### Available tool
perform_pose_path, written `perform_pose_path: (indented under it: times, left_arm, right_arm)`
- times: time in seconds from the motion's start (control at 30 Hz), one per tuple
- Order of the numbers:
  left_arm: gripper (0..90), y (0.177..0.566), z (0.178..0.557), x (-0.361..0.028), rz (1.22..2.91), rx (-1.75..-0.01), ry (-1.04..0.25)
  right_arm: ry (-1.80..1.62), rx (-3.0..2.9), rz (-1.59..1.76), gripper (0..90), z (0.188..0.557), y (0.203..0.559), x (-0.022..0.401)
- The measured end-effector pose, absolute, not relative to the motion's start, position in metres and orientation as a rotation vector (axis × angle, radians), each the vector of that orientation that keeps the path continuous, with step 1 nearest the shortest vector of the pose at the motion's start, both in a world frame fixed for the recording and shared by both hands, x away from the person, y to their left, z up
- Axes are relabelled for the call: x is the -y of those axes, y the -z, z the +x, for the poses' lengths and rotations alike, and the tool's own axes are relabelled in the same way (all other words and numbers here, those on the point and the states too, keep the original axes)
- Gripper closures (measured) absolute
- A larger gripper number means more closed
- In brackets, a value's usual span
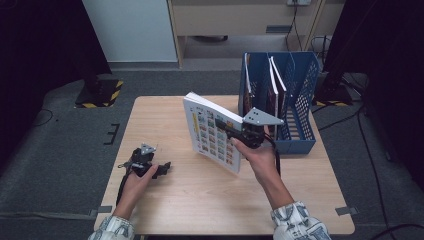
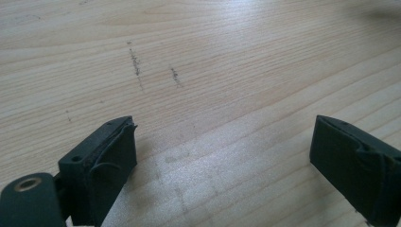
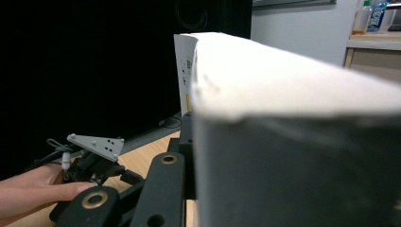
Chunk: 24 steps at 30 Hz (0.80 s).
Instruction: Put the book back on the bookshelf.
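Right claw clamped on thick white-paged book w/ colourful picture-grid cover, held tilted above light wood worktop, just left of blue mesh plastic file rack. Left claw wide open, empty, resting on worktop. Risk: one-edge grip, heavy book may pivot or slip; corner could catch rack divider.

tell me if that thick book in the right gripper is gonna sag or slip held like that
The book looks thick, so it is probably heavy for its size and may twist in the right gripper, which clamps it near one edge. Its soft cover could let the pages droop. The glossy cover may be slippery.
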<state>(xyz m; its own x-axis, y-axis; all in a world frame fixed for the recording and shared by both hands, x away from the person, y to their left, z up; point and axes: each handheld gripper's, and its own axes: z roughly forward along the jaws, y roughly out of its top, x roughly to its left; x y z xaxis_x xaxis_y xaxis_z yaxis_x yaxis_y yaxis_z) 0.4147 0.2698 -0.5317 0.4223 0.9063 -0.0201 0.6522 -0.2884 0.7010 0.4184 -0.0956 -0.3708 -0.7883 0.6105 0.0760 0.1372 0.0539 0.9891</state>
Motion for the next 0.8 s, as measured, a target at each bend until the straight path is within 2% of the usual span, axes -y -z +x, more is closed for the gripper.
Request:
perform_pose_path:
  times: [0.8]
  left_arm:
    - [5.9,0.535,0.415,-0.269,2.062,-1.302,-0.532]
  right_arm:
    - [-1.763,-1.96,0.78,73.9,0.403,0.369,0.132]
